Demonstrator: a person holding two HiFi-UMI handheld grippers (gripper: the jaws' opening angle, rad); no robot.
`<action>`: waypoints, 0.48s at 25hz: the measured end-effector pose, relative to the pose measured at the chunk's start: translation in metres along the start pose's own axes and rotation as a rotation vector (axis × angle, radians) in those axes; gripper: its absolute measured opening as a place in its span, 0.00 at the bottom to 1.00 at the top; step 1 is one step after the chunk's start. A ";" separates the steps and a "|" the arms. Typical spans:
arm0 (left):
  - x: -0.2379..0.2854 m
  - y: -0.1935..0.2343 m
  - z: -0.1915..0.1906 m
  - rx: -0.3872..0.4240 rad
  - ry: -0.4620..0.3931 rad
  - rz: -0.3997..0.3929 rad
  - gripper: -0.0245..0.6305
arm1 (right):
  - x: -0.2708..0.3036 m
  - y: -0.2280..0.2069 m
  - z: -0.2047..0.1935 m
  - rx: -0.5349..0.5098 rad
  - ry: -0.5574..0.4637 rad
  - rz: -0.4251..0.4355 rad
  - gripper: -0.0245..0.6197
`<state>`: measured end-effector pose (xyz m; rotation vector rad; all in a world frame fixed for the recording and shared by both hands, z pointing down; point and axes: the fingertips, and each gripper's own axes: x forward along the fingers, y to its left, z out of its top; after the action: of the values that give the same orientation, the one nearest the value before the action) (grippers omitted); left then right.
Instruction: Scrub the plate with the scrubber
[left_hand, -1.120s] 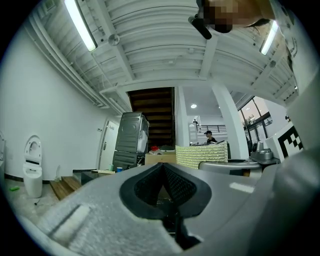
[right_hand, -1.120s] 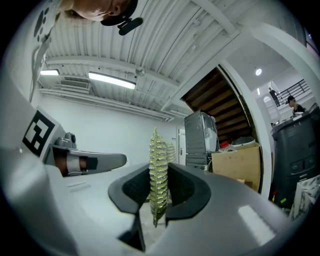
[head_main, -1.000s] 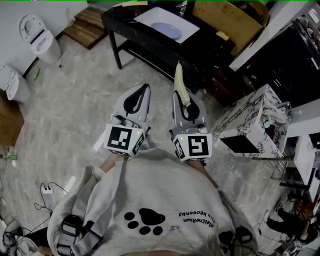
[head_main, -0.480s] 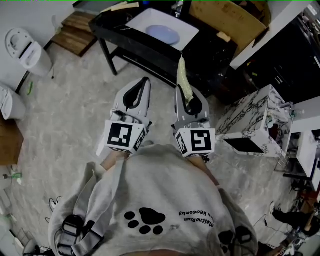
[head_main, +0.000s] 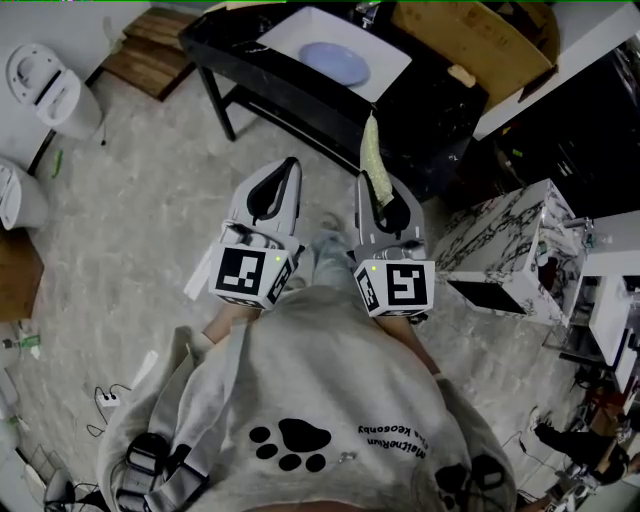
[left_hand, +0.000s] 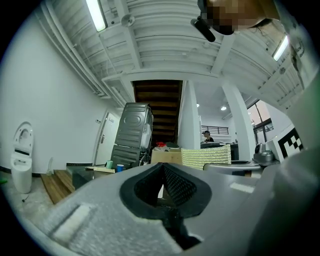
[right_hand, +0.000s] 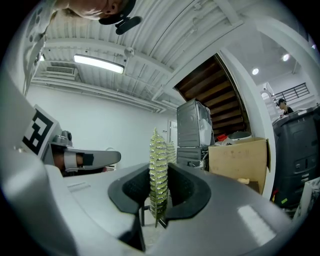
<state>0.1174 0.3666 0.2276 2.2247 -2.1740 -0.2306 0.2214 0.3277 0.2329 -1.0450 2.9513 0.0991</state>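
Note:
A pale blue plate (head_main: 334, 62) lies in a white sink basin (head_main: 290, 32) set in a black table (head_main: 262, 70) at the top of the head view. My right gripper (head_main: 377, 185) is shut on a thin yellow-green scrubber (head_main: 372, 150) that sticks up past its tips, seen edge-on as the scrubber (right_hand: 158, 175) in the right gripper view. My left gripper (head_main: 288, 173) is shut with nothing in it; its pads (left_hand: 175, 182) meet. Both grippers hang in front of my chest, well short of the table and above the floor.
A cardboard box (head_main: 470, 40) sits at the table's right end. A marbled white cabinet (head_main: 505, 245) stands to the right, a white toilet (head_main: 45, 85) and wooden steps (head_main: 150, 50) to the left. Cables (head_main: 110, 395) lie on the floor at lower left.
The view has shifted so the table and plate sit slightly lower and nearer the grippers. Both grippers keep their pose, the scrubber still held.

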 end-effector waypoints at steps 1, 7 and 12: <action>0.003 0.002 -0.001 0.000 -0.001 0.006 0.04 | 0.005 -0.002 0.000 0.000 -0.003 0.007 0.15; 0.034 0.024 -0.005 0.006 -0.020 0.054 0.04 | 0.053 -0.016 -0.003 0.004 -0.031 0.072 0.15; 0.085 0.047 0.001 0.014 -0.036 0.077 0.04 | 0.106 -0.044 0.001 -0.014 -0.048 0.108 0.15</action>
<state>0.0721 0.2803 0.2247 2.1546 -2.2814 -0.2572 0.1663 0.2271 0.2261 -0.8706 2.9663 0.1433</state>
